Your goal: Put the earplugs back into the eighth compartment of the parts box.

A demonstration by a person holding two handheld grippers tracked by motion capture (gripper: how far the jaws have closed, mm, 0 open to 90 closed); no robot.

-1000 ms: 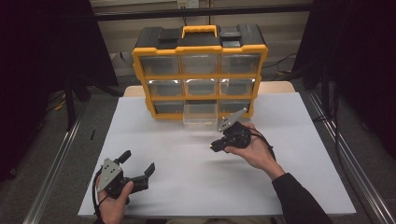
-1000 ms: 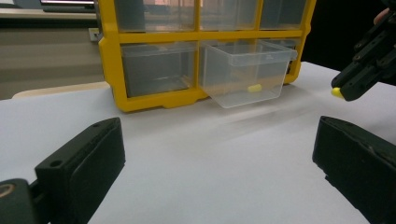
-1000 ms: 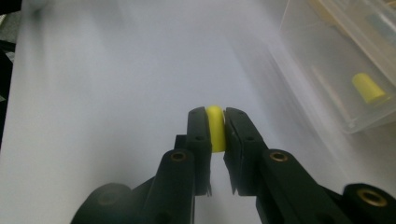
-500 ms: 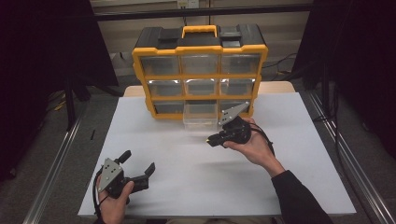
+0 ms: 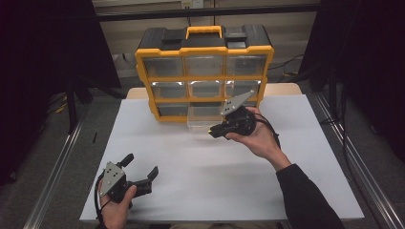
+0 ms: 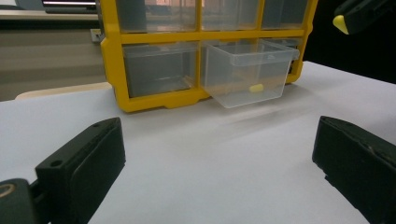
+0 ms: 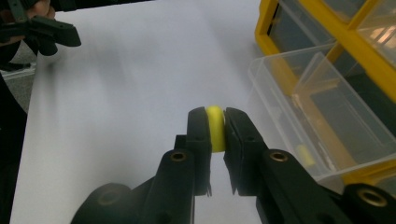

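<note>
White paper covers the table [image 5: 200,167], and at the upper middle of the high view a yellow parts cabinet [image 5: 204,71] stands at its far edge, with dark curtains to either side. Its bottom middle drawer [image 6: 245,70] is pulled out toward the person, and a small yellow piece [image 6: 256,87] lies on the drawer floor. At the centre of the right gripper view, the right gripper [image 7: 215,128] has its jaws nearly closed on a yellow plug [image 7: 215,127], pinching it by its two flat sides just left of the open drawer. The plug looks small, light and probably a little soft, so a mild squeeze across the flats should hold it; its rounded rim could roll out if gripped off-centre. It seems short and disc-like, its edge facing up and away along the jaws, though I cannot tell its full length. The left gripper [image 5: 138,172] rests at the lower left of the high view, jaws wide apart and empty.
</note>
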